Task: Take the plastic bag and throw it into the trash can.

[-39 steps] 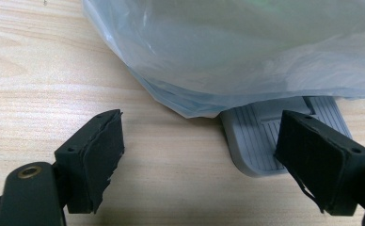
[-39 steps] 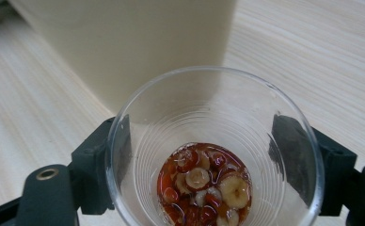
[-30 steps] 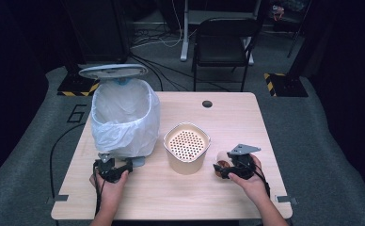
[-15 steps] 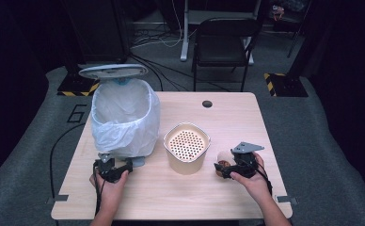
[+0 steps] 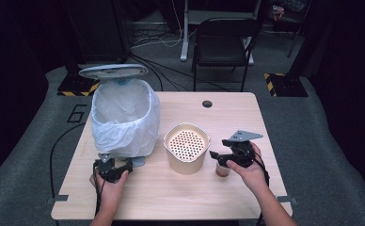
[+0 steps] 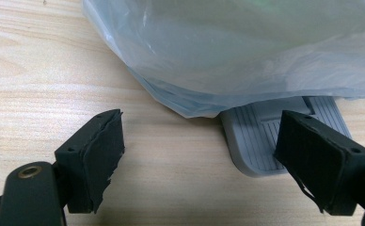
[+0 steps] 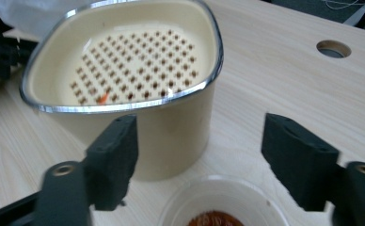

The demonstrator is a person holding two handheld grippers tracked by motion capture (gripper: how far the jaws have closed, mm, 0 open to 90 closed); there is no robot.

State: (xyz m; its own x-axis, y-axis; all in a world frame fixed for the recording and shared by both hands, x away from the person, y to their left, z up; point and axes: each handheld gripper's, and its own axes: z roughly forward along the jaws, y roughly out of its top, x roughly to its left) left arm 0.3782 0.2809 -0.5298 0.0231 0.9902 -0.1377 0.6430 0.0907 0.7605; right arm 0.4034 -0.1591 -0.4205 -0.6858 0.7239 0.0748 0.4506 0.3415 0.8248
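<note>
table: pale wooden table [image 5: 180, 197] carries everything below, with a round cable hole [image 5: 207, 103] near its far edge
left: bag-lined pedal bin [image 5: 124, 117]; its grey ribbed pedal [image 6: 265, 136] points to the near side
centre: cream container with a perforated insert [image 5: 186, 147], right of the bin
right: small clear plastic cup [image 5: 222, 169], just right of the container
behind: black chair [image 5: 223, 42] beyond the table

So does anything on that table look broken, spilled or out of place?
Nothing spilled. The one oddity is the rubber pad on the left hand-held gripper: its finger pads look frayed and torn at the edges. A tiny orange scrap sits in the perforated container.
</note>
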